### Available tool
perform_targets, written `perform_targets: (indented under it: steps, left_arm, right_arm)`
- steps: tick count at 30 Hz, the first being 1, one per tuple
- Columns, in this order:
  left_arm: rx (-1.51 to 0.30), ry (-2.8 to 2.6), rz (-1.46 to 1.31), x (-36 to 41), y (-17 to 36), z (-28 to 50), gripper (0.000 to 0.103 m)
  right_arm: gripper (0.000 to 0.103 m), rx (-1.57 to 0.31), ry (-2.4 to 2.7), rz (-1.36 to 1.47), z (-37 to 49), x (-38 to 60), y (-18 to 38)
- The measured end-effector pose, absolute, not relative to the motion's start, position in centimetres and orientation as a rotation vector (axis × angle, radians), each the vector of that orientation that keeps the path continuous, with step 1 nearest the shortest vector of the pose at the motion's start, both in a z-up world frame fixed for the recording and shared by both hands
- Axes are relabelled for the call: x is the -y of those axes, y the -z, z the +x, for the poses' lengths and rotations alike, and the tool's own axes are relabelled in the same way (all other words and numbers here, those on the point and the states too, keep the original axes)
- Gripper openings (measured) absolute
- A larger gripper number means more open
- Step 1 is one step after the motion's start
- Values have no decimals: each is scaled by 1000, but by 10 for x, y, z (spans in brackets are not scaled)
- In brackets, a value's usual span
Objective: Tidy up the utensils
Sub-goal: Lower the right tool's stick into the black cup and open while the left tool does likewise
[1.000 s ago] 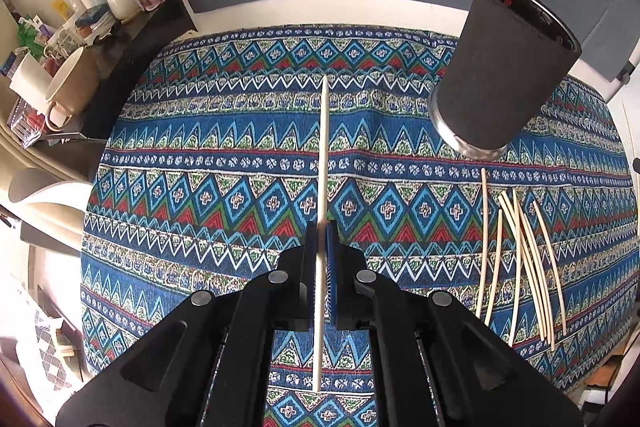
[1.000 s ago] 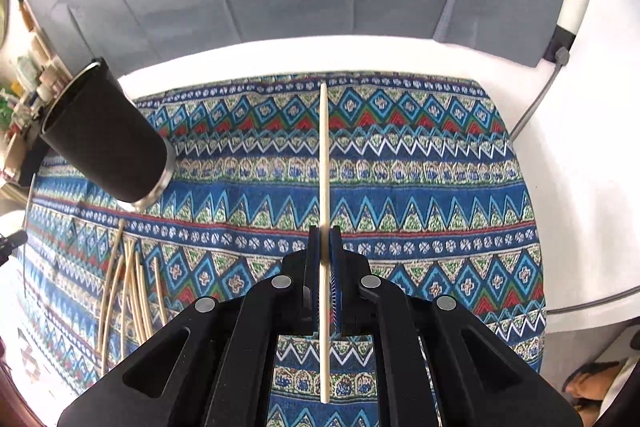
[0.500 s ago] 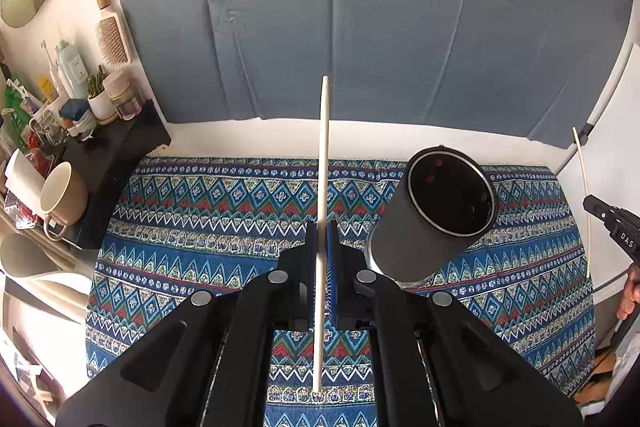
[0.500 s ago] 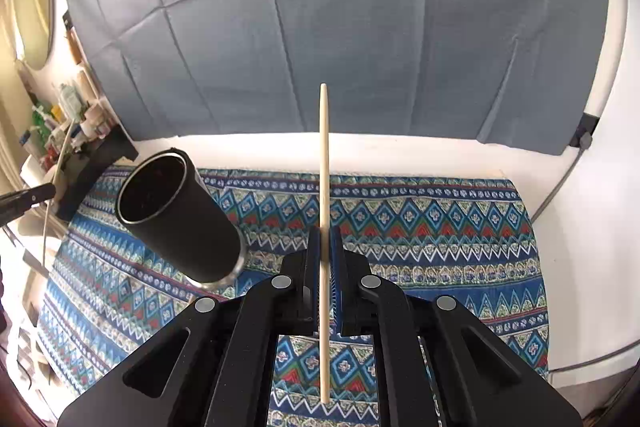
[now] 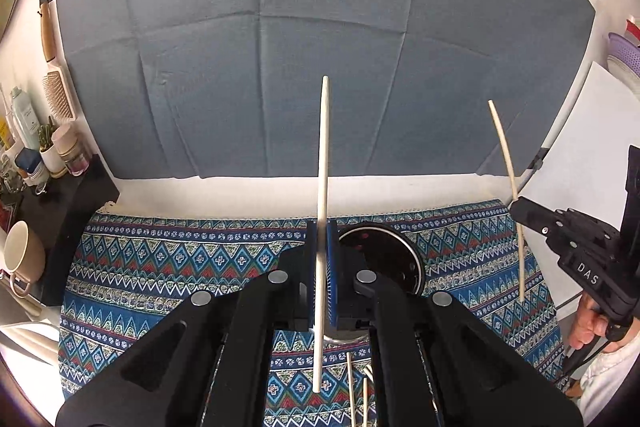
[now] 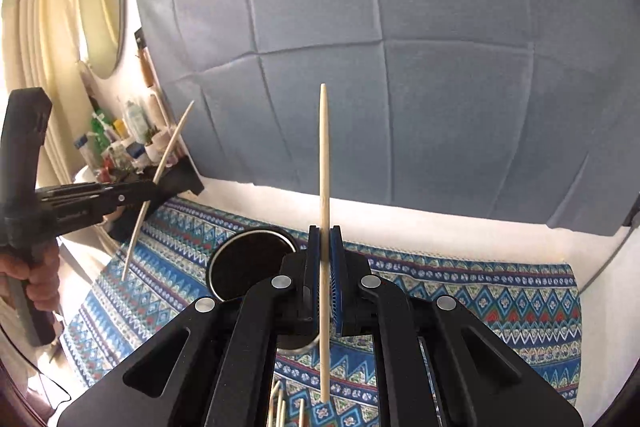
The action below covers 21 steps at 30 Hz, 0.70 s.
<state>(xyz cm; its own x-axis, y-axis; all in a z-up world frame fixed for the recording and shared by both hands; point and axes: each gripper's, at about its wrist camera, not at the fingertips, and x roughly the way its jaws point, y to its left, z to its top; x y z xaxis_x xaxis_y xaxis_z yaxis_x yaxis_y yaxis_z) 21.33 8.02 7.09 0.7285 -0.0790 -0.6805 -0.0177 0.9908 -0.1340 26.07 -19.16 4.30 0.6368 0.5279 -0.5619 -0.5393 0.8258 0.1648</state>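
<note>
Two grippers in view. Left gripper (image 5: 322, 227) pinched narrow on one chopstick (image 5: 323, 167), upright between the blue pads (image 5: 331, 267), with its lower tip over the patterned tablecloth (image 5: 180, 267). Right gripper (image 6: 325, 231) likewise clamped narrow on a second chopstick (image 6: 325, 167), pointed end up, against the grey backdrop (image 6: 440, 67).

Each gripper also seen from the other's camera: right gripper (image 5: 516, 205) at the edge of the left wrist view with the second chopstick (image 5: 505, 155) leaning slightly, and left gripper (image 6: 152, 189) in the right wrist view with its chopstick (image 6: 168, 151) tilted.

One black cup (image 5: 384, 259), open mouth showing, standing on the cloth just behind the left gripper's fingers, half hidden by them. Same cup (image 6: 252, 259) just left of the right gripper's fingers, its base covered by the gripper body.

Loose chopsticks (image 5: 350, 387) lying on the cloth in front of the cup. Only short ends visible between the gripper arms, about three in the left wrist view and about four (image 6: 280, 407) in the right. Full count impossible to tell.

One cream mug (image 5: 22, 259), one hairbrush (image 5: 60, 95) and a cluster of bottles (image 5: 24, 123), too small to count. One oval mirror (image 6: 100, 7). One hand (image 6: 40, 267) on the left gripper's handle, partly cut off.
</note>
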Motion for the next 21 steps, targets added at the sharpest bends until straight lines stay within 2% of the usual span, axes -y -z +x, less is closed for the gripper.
perform_targets:
  steps: [9, 21]
  left_arm:
    - [-654, 136, -225, -75, -69, 232, 5]
    - [-459, 194, -342, -86, -49, 238, 5]
  right_arm:
    - [5, -553, -769, 30, 270, 150, -46]
    - [5, -482, -788, 183, 297, 127, -21]
